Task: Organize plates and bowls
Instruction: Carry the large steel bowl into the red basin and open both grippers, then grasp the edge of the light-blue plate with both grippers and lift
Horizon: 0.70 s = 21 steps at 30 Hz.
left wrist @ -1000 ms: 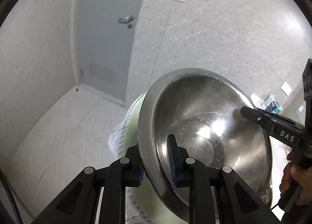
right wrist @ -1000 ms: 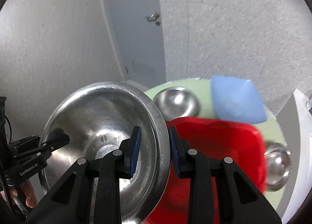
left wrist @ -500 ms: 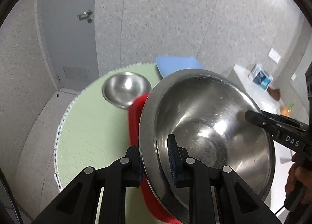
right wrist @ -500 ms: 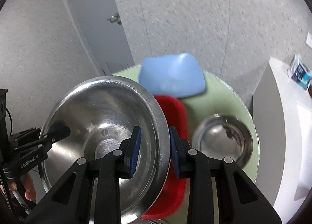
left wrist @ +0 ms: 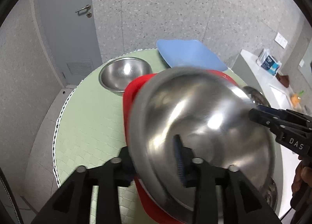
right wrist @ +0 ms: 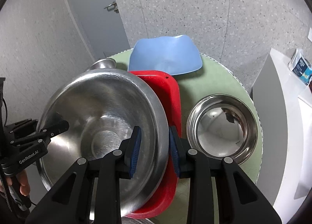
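Both tongs carry the big steel bowl (right wrist: 101,126) over the red tray (right wrist: 169,95). The right tongs (right wrist: 154,146) clamp its rim — the left tongs (left wrist: 154,157) have just been opening, rim between their pads, which seem loose.

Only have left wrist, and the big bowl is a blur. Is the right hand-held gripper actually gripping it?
Observer: Yes. Right wrist shows the right hand-held gripper shut on the big bowl, one pad inside the rim and one outside.
Operator: Anything in the bowl?
Observer: No, it's empty. The inside is sharp in that view.
Operator: What's mostly hidden behind it on my right?
Observer: A small bowl, upright on the mat. It's to the right of the red tray and not touching it.
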Each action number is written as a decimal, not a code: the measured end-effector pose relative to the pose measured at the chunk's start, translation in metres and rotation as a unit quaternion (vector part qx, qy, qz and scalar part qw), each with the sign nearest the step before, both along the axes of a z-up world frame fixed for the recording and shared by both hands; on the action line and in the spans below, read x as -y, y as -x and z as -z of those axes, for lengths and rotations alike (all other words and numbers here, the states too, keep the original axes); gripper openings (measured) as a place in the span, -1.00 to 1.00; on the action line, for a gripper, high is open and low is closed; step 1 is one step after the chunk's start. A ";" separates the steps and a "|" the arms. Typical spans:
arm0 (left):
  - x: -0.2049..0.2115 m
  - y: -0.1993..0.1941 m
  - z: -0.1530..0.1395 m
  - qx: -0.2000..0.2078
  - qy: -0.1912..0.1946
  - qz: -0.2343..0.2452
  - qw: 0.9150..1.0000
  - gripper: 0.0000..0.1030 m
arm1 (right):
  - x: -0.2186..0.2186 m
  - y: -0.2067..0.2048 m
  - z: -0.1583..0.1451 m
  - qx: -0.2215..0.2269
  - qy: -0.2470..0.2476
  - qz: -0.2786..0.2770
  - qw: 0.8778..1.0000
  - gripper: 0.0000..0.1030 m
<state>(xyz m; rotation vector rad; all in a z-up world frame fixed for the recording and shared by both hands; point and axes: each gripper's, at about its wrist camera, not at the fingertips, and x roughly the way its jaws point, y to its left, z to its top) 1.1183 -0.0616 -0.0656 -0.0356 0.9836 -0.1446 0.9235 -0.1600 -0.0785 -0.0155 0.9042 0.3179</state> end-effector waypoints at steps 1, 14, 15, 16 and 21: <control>0.001 0.003 0.004 -0.003 0.001 0.004 1.000 -0.32 | -0.002 0.000 0.003 -0.004 -0.002 -0.003 1.000 -0.43; -0.003 0.029 -0.017 0.053 -0.004 0.009 0.999 0.96 | -0.001 0.010 -0.002 0.006 -0.018 -0.012 1.000 -0.43; -0.003 0.030 -0.019 0.057 -0.002 0.009 0.998 0.98 | 0.003 0.008 -0.008 0.011 -0.025 -0.011 1.000 -0.43; -0.001 0.028 -0.024 0.062 0.001 0.010 0.998 0.98 | 0.007 0.007 -0.013 0.015 -0.029 -0.010 0.999 -0.38; 0.007 0.000 -0.030 0.058 0.024 0.014 0.998 0.98 | 0.033 -0.012 -0.041 0.043 -0.028 0.006 0.999 0.01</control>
